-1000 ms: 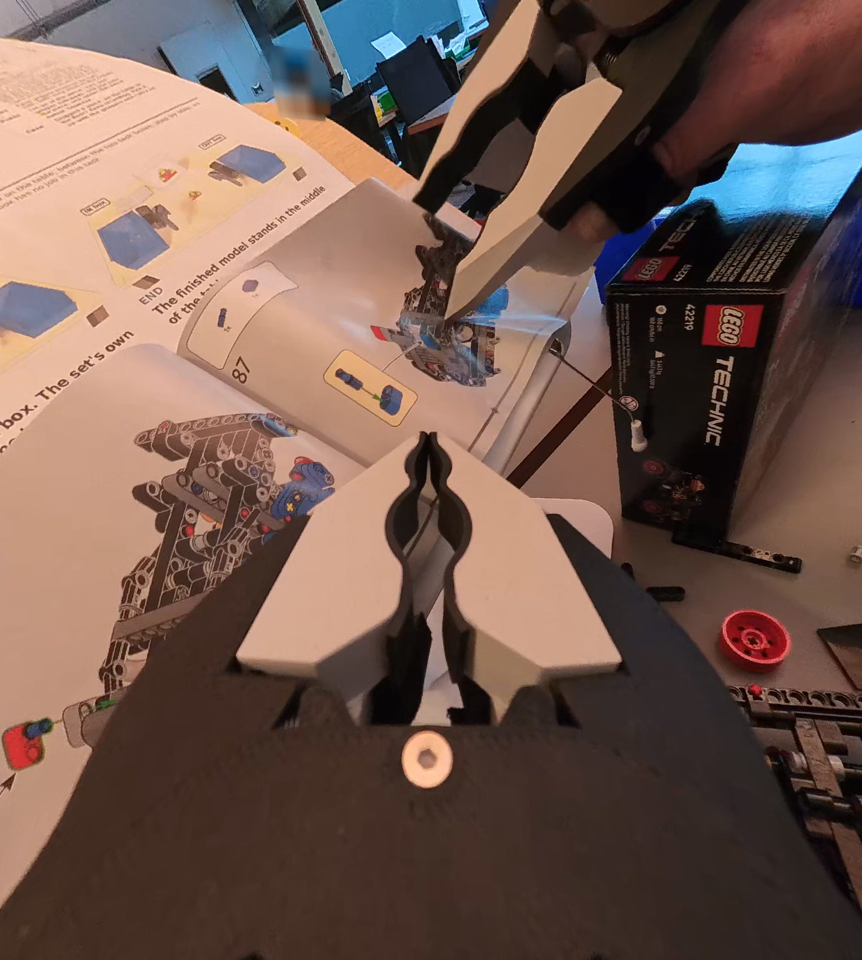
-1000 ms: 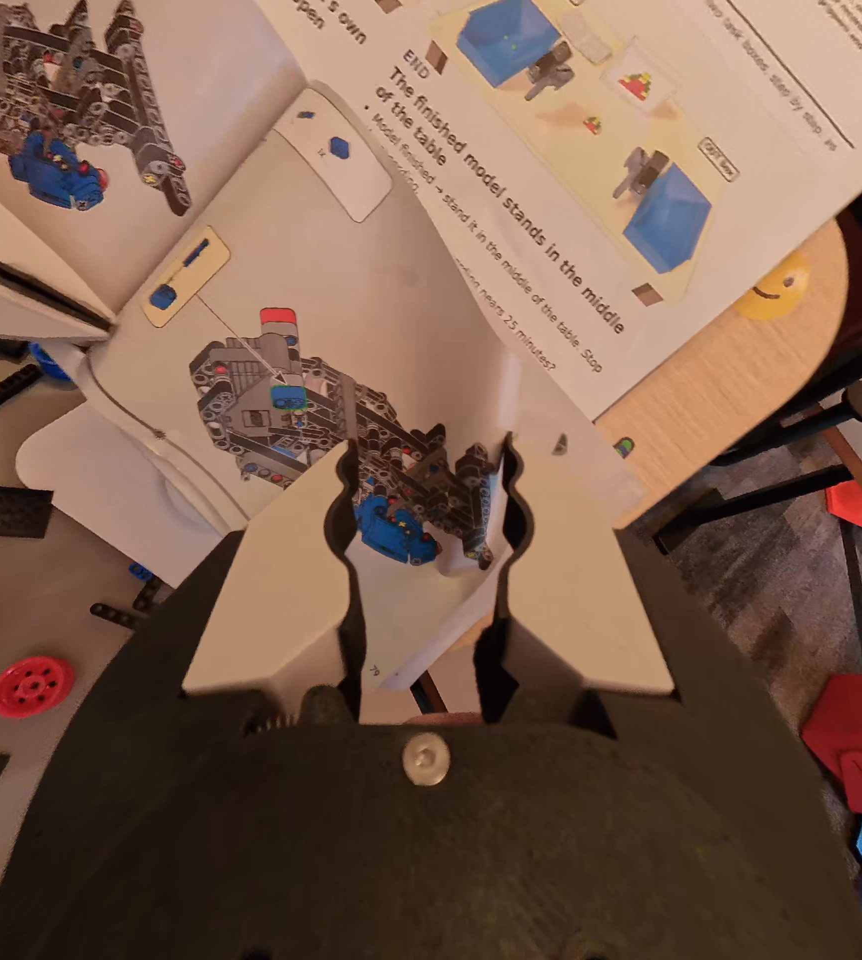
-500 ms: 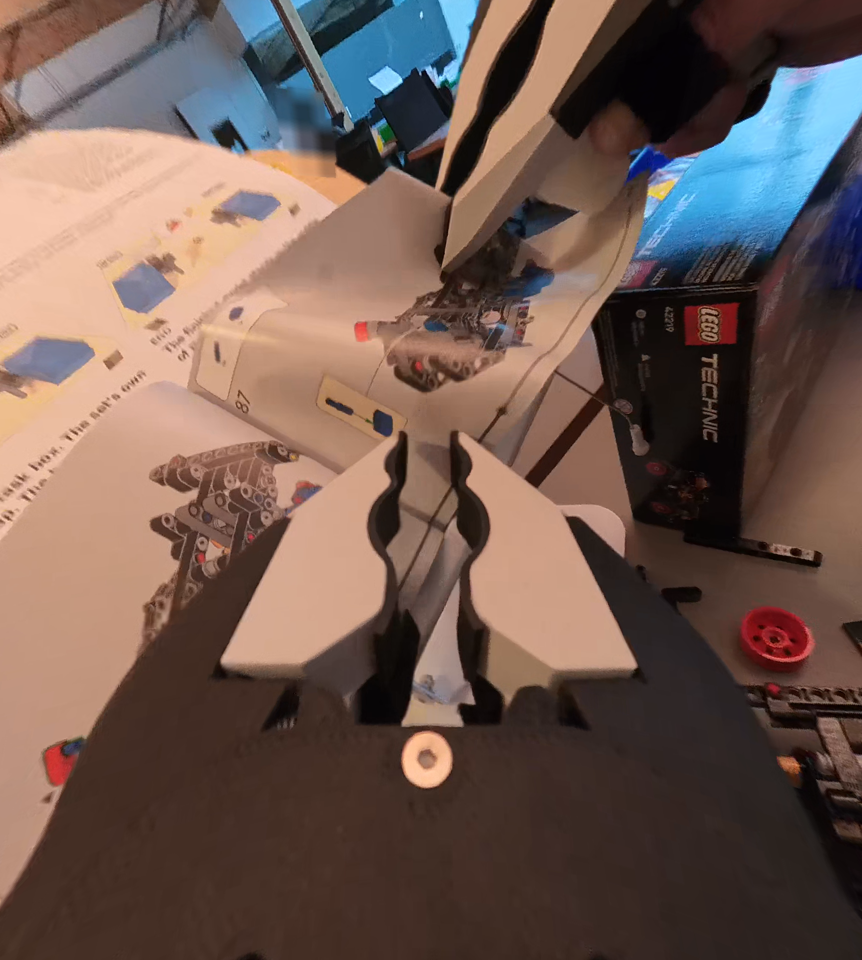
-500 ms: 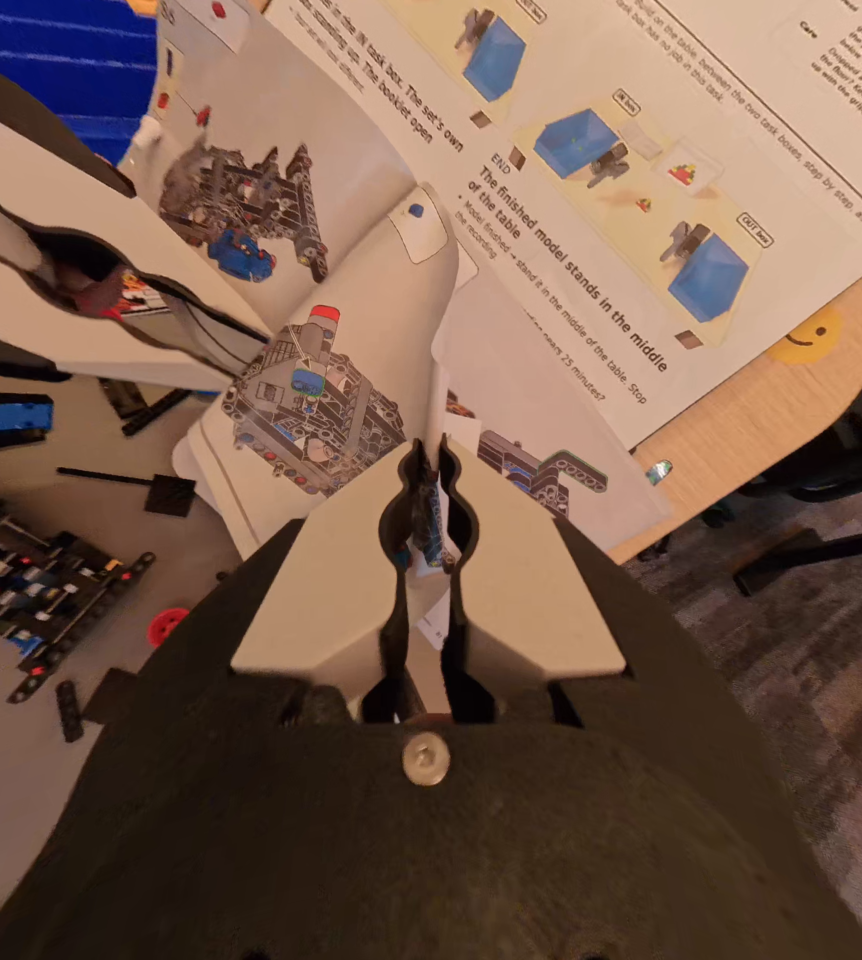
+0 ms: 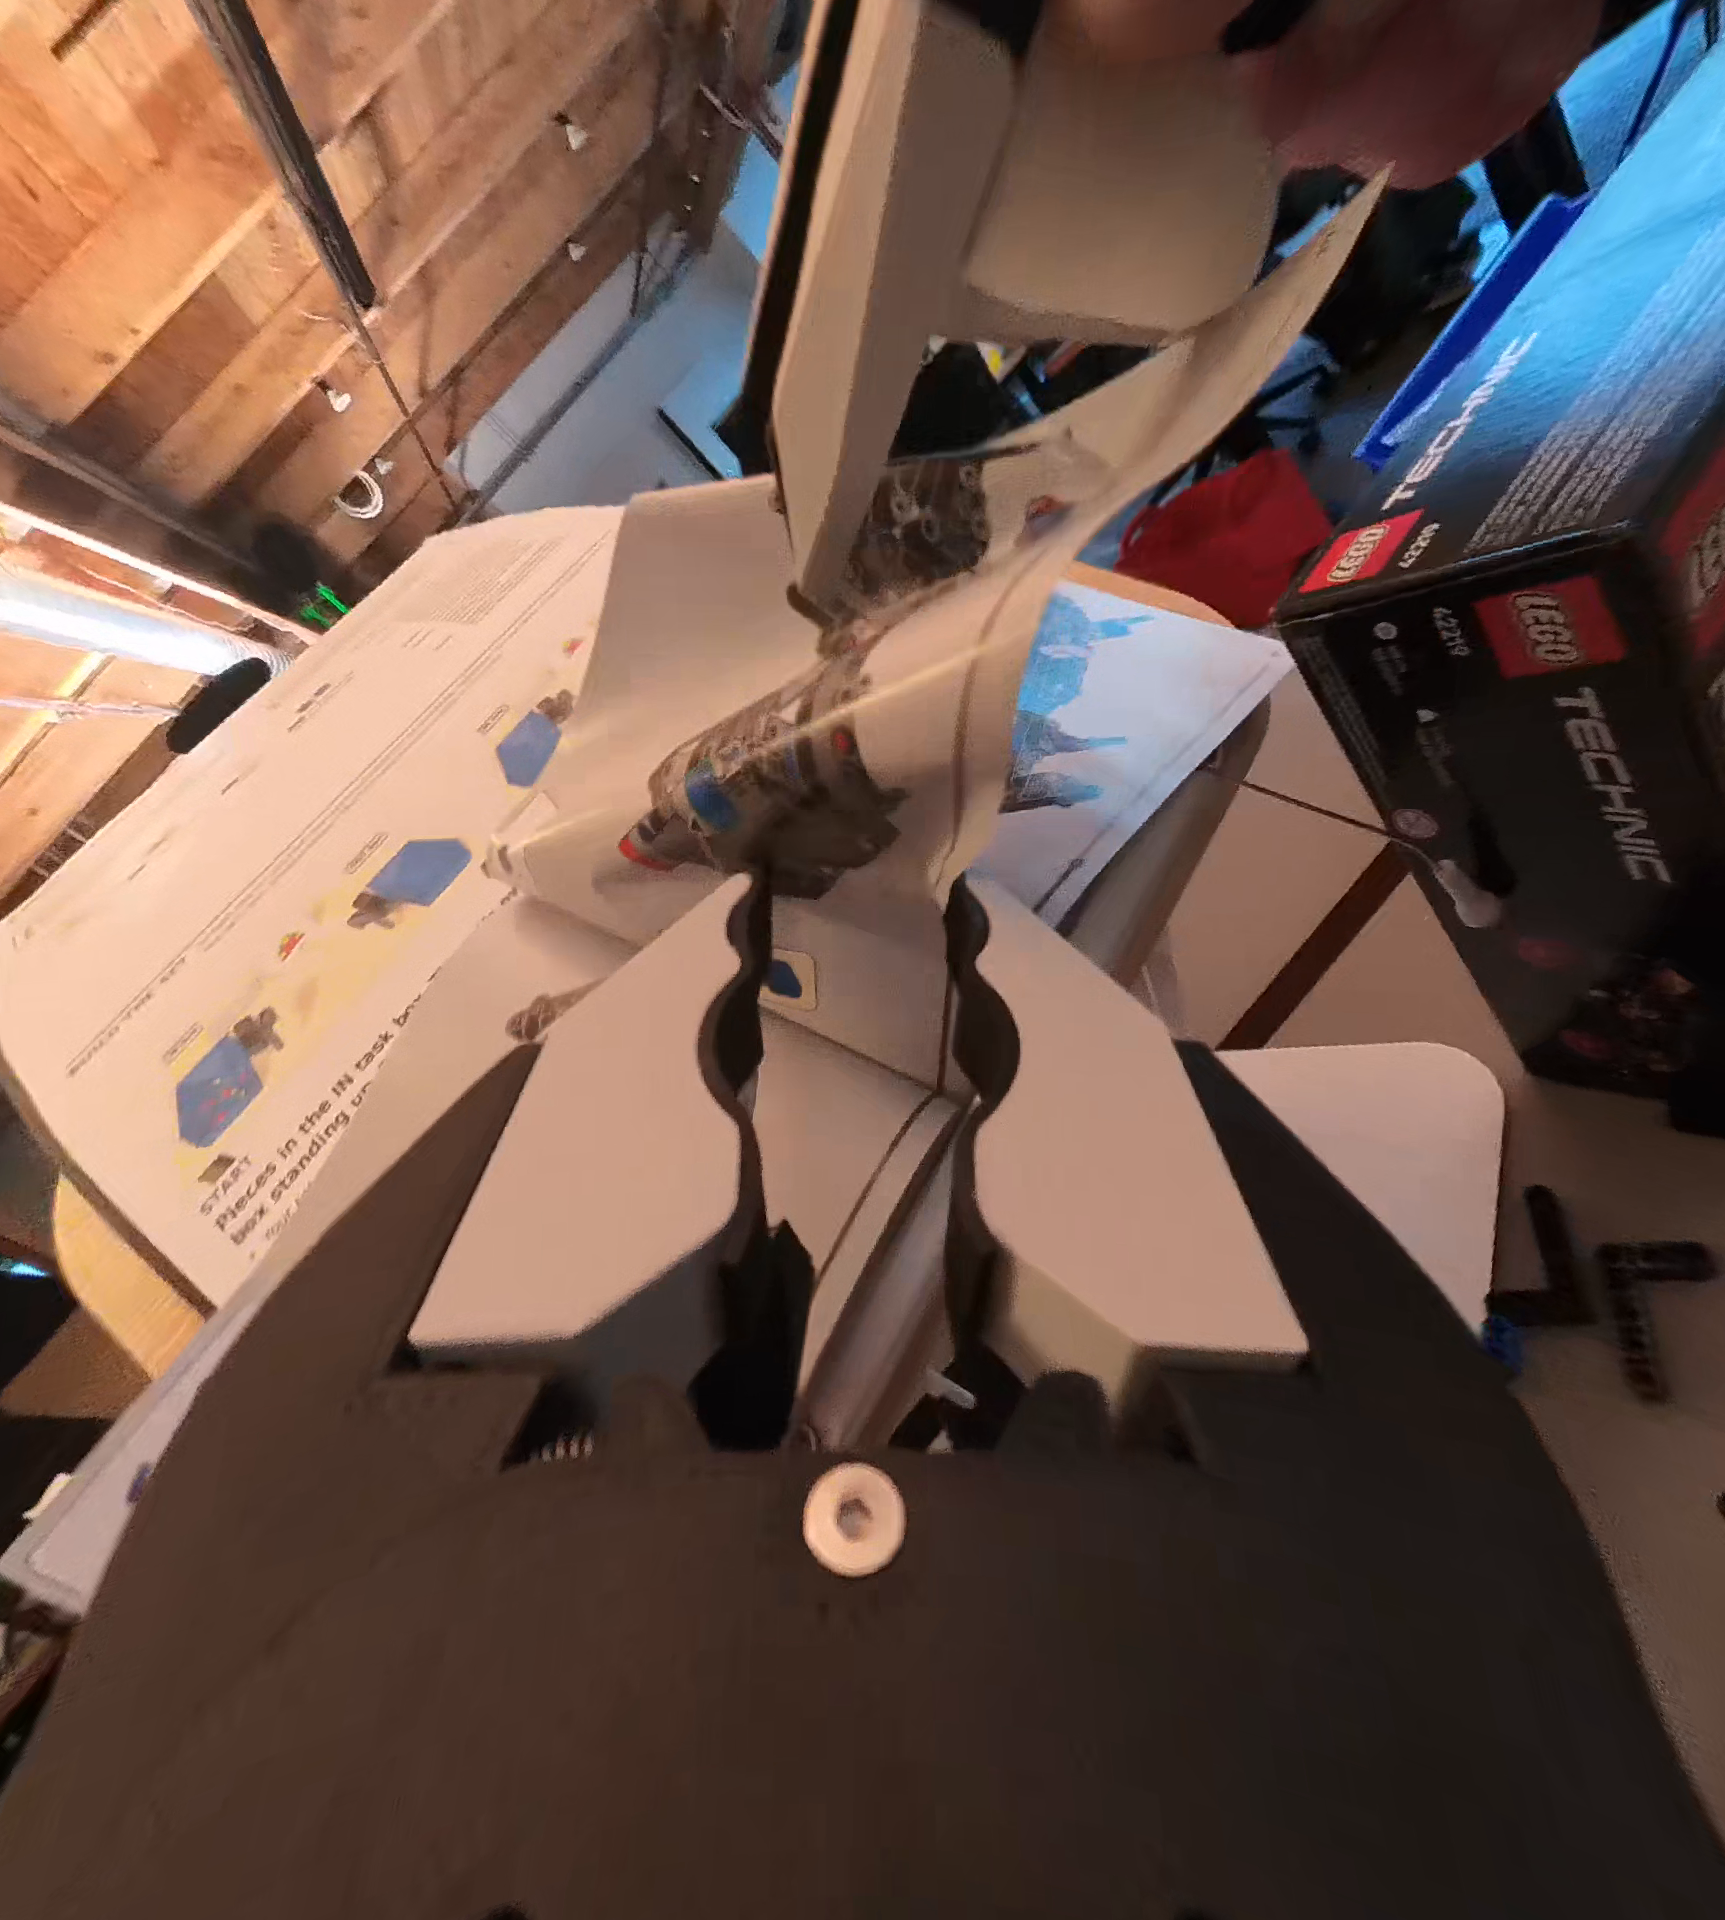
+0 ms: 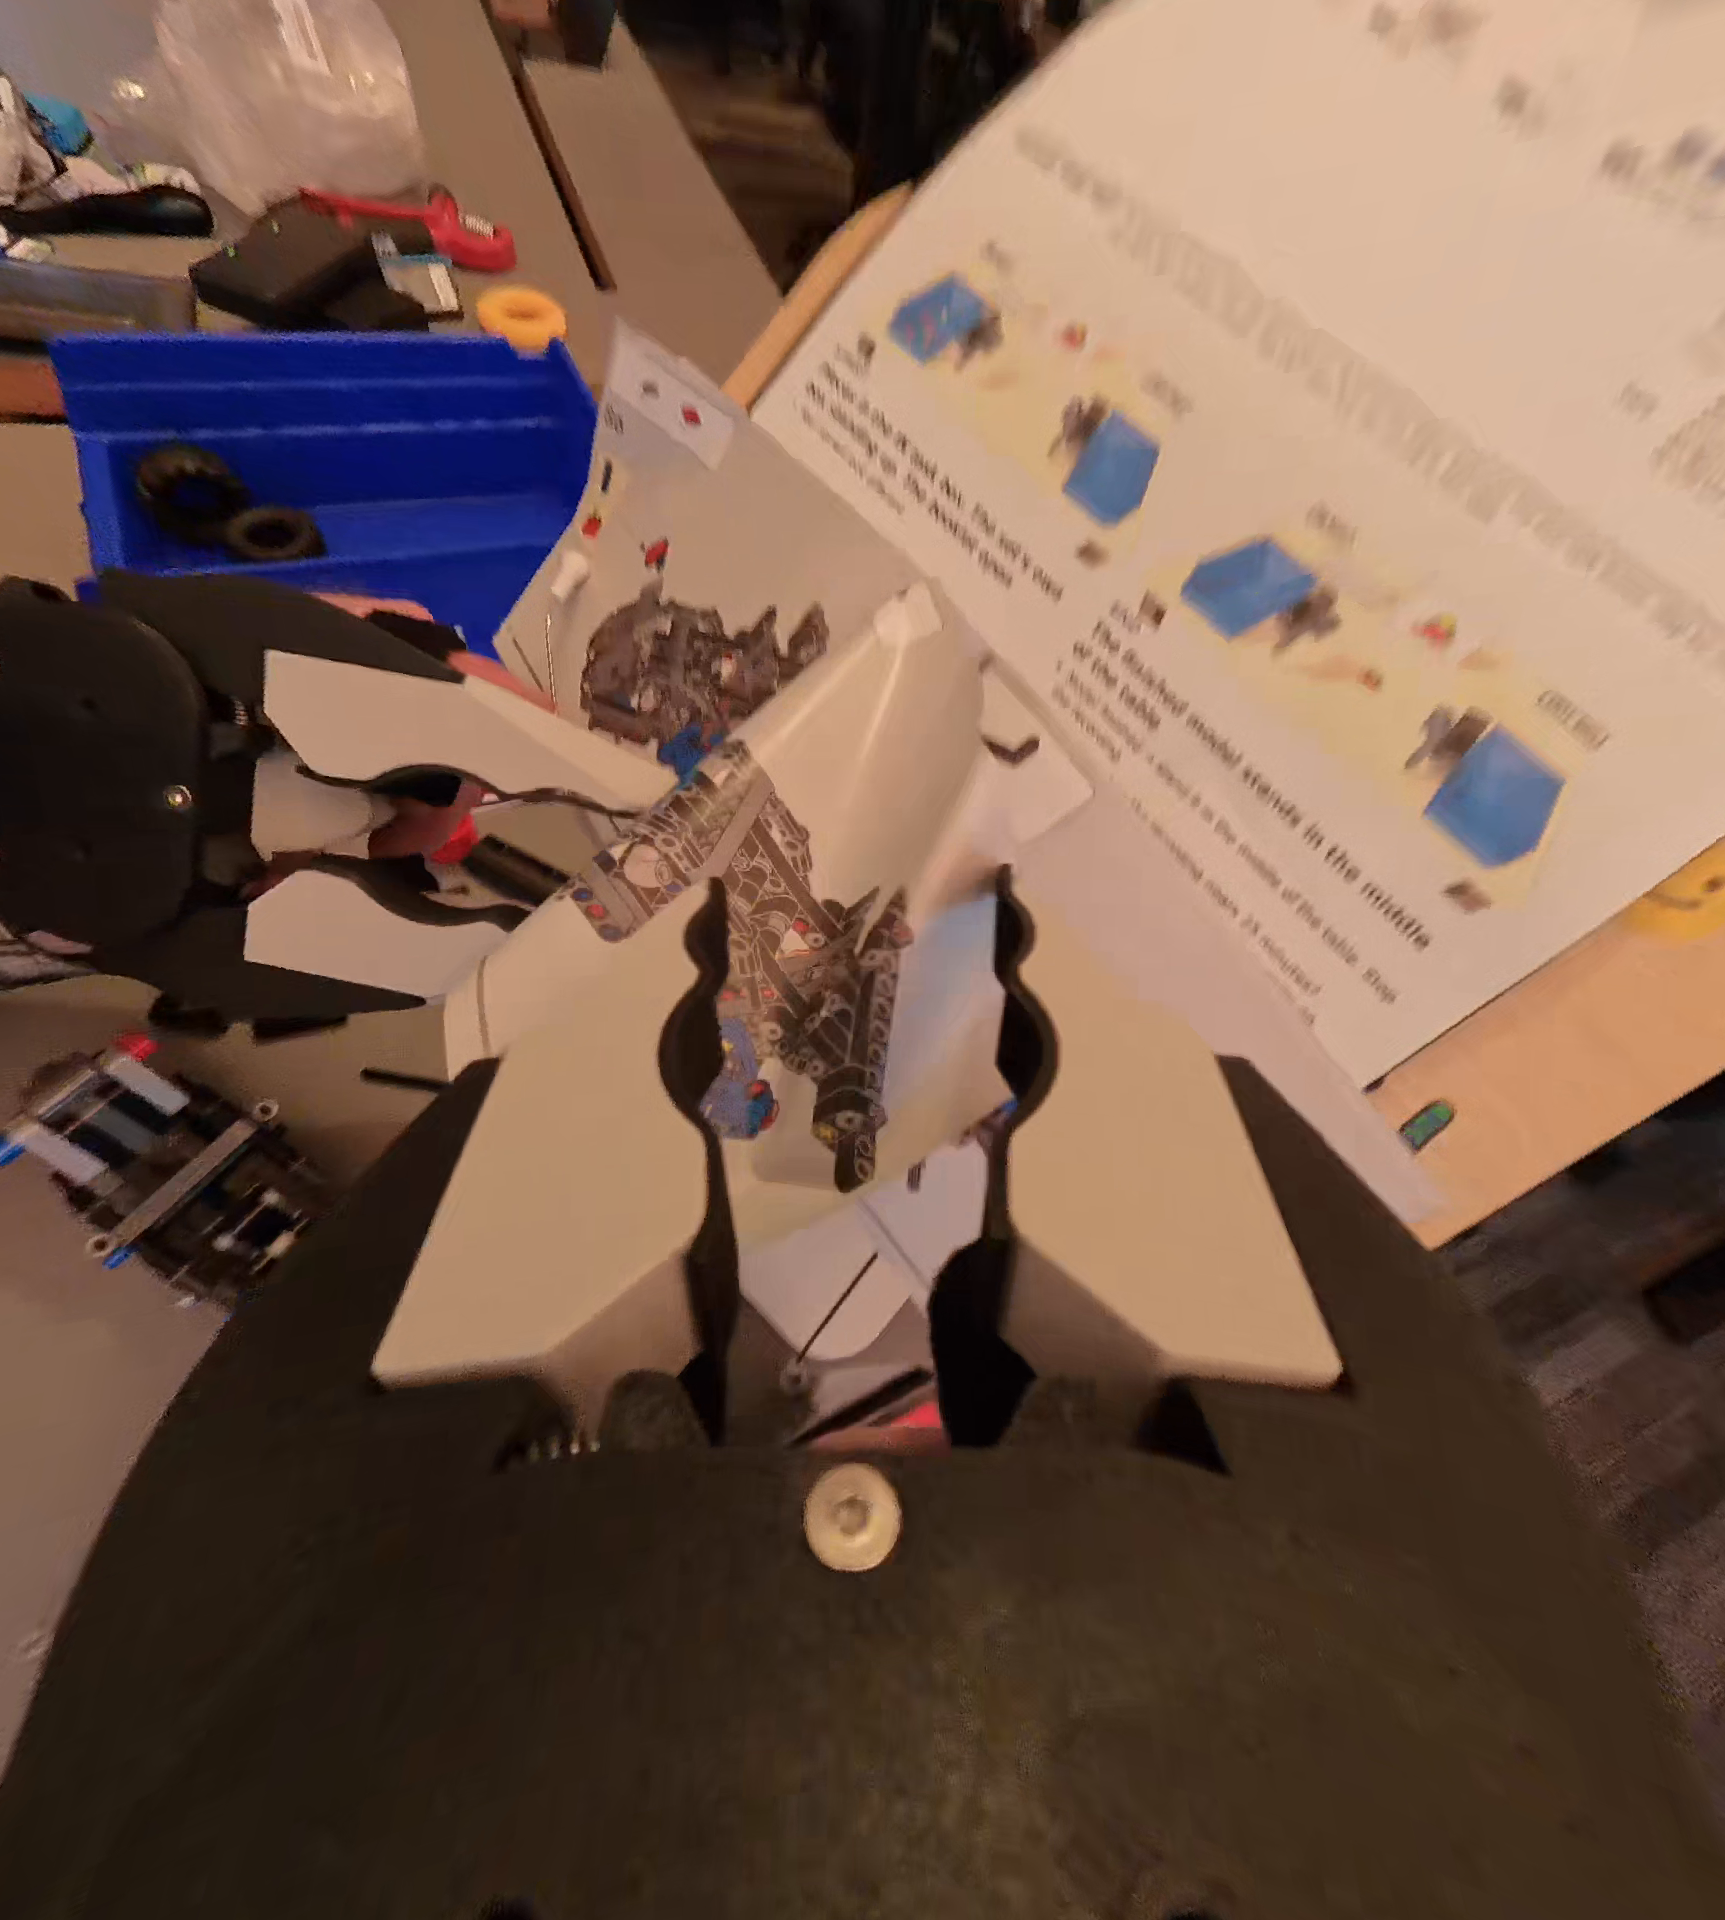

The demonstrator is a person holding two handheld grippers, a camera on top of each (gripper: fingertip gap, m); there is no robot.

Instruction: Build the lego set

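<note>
Booklet (image 6: pixel 816 790) on table (image 6: pixel 27 1455), one page (image 5: pixel 941 727) lifted, curling over spine. My right gripper (image 6: pixel 853 904) jaws apart, page between them; contact unclear, motion blur. In left view right gripper (image 5: pixel 837 436) tip against that raised page. My left gripper (image 5: pixel 853 904) jaws apart, nothing held, over booklet spine. Half-built model (image 6: pixel 162 1164) on table left of booklet. Blue bin (image 6: pixel 318 457) behind, black tyres (image 6: pixel 224 509) inside. Set box (image 5: pixel 1564 790) standing right of booklet. Printed sheet (image 6: pixel 1357 520) beyond booklet.
</note>
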